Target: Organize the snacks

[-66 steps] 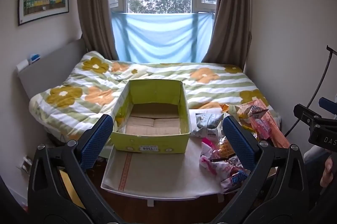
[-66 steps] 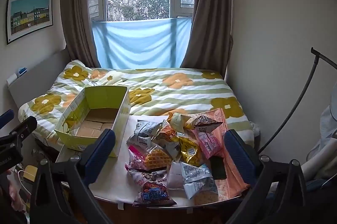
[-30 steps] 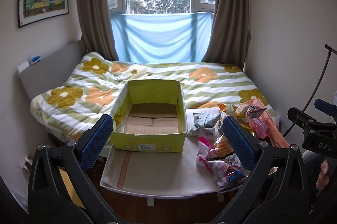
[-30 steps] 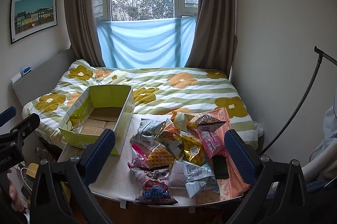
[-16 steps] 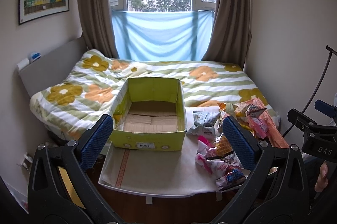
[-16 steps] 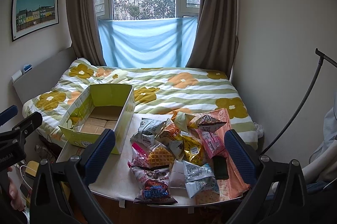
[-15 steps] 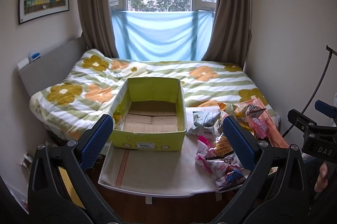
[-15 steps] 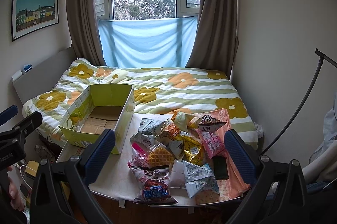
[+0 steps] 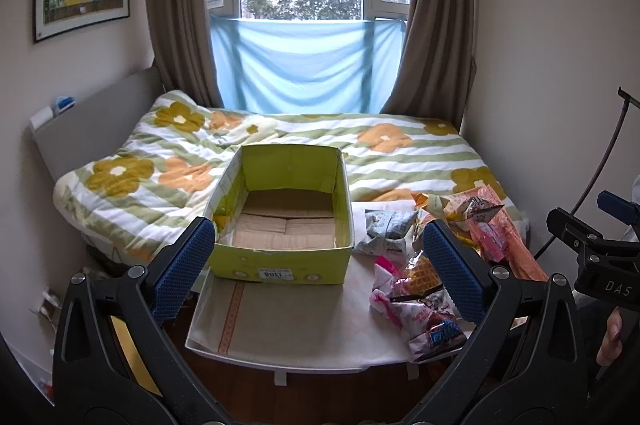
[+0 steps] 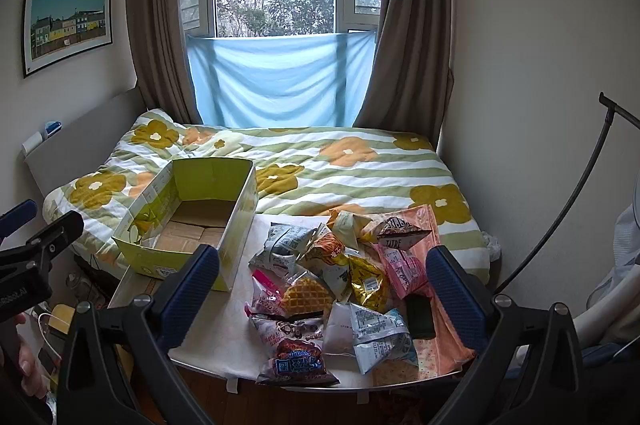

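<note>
A yellow-green cardboard box (image 9: pixel 280 261) (image 10: pixel 236 225) stands open and empty on the left of a small white table (image 9: pixel 288 321) (image 10: pixel 224 337). Several snack packets are heaped on the table's right side (image 10: pixel 340 277) (image 9: pixel 416 289), among them a waffle packet (image 10: pixel 306 295) and a grey bag (image 9: pixel 386 231). My left gripper (image 9: pixel 318 265) hovers open in front of the box. Held short of the snack pile, my right gripper (image 10: pixel 322 285) is open with nothing between its blue fingers (image 10: pixel 456 293).
A bed with a flowered quilt (image 9: pixel 360 153) lies just behind the table. A dark phone (image 10: pixel 420 315) rests on a pink mat by the snacks. A black stand pole (image 10: pixel 560 213) curves along the right wall. Clutter and cables sit on the floor at left (image 10: pixel 52 321).
Both grippers have drifted slightly, with the table and box shifting a little in view. Nothing on the table has moved and both grippers stay open.
</note>
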A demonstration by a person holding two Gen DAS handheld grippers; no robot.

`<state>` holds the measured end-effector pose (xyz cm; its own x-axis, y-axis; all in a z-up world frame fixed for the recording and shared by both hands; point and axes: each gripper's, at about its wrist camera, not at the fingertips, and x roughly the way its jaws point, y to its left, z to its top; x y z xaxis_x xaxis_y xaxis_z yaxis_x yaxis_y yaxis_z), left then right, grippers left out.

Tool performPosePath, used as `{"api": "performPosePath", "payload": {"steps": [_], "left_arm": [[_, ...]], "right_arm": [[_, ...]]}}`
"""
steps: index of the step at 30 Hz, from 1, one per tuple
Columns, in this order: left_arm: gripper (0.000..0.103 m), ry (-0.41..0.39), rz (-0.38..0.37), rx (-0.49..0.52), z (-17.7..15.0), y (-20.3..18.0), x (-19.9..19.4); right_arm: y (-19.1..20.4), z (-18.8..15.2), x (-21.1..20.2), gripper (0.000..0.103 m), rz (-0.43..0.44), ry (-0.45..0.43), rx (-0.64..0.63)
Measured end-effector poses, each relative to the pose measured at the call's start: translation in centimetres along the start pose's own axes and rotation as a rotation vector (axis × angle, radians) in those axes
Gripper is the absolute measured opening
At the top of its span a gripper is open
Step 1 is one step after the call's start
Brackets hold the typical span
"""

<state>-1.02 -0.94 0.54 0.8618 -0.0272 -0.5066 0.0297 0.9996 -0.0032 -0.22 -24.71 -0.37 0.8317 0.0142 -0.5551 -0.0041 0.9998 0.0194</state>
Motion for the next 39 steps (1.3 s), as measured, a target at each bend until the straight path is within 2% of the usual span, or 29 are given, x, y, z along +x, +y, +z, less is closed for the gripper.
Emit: {"api": "performPosePath", "payload": {"steps": [10, 15, 20, 26, 29, 33, 39], "left_arm": [[0.103, 0.005, -0.012, 0.007, -0.2, 0.2, 0.1], [0.103, 0.049, -0.072, 0.014, -0.1, 0.0, 1.1], [0.103, 0.149, -0.189, 0.035, -1.5, -0.9, 3.7], [0.103, 0.319, -0.32, 0.045, -5.3, -4.0, 8.4], [0.103, 0.395, -0.35, 0.027, -7.1, -5.5, 10.4], [0.103, 0.478, -0.347, 0.016, -9.2, -8.0, 13.3], [0.103, 0.6, -0.337, -0.088, -12.0, -10.8, 17.8]], "right_arm": [[0.2, -0.3, -0.3, 0.103, -0.005, -0.003, 0.002], [-0.2, -0.6, -0.9, 0.103, -0.037, 0.023, 0.028], [-2.0, -1.8, -0.7, 0.103, -0.106, 0.106, 0.07], [-5.1, -4.8, 1.6, 0.103, -0.141, 0.224, 0.11], [-6.8, -6.1, 3.4, 0.103, -0.109, 0.279, 0.144], [-9.5, -7.8, 7.0, 0.103, -0.041, 0.346, 0.174], [-12.4, -10.9, 14.1, 0.103, 0.082, 0.483, 0.196]]}}
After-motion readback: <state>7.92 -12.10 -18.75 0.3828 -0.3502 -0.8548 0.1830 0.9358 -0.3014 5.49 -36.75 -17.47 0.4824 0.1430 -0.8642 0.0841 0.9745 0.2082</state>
